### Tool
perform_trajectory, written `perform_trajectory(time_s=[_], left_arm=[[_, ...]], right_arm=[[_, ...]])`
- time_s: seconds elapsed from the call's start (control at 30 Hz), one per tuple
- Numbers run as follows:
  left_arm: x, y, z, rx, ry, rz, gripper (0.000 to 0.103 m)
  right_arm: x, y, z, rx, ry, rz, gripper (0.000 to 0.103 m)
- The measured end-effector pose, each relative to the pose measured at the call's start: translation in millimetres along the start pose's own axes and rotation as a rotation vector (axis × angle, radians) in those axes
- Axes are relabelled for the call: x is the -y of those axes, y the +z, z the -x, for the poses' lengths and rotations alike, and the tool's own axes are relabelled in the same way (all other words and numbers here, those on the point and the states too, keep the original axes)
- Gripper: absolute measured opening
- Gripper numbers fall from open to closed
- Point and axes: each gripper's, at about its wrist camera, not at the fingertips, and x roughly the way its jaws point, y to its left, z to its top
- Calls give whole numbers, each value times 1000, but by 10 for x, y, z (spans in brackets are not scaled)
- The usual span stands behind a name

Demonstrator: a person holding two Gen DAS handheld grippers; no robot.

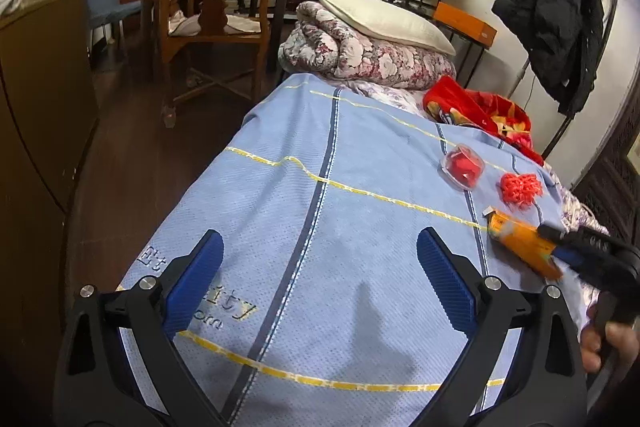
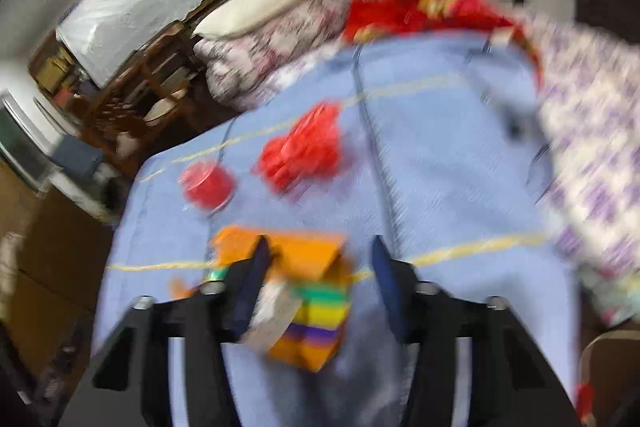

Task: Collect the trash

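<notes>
Orange carton (image 2: 304, 307) sits between right gripper (image 2: 320, 283) open jaws; needs closing. Left gripper (image 1: 320, 283) open, idle over blanket (image 1: 320, 155).

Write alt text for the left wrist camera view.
The open left gripper hovers over a blue bedspread, holding nothing. At right, the right gripper reaches an orange carton, near a red-filled clear cup and a red mesh ball.
</notes>
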Motion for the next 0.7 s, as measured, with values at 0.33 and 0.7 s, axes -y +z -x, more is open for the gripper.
perform_trajectory(time_s=[0.33, 0.7], left_arm=[[6, 5, 146, 58, 15, -1, 94], [135, -58, -43, -2, -8, -19, 94]], right_arm=[[-635, -401, 331, -57, -17, 332, 55], [-252, 348, 102, 83, -157, 136, 75]])
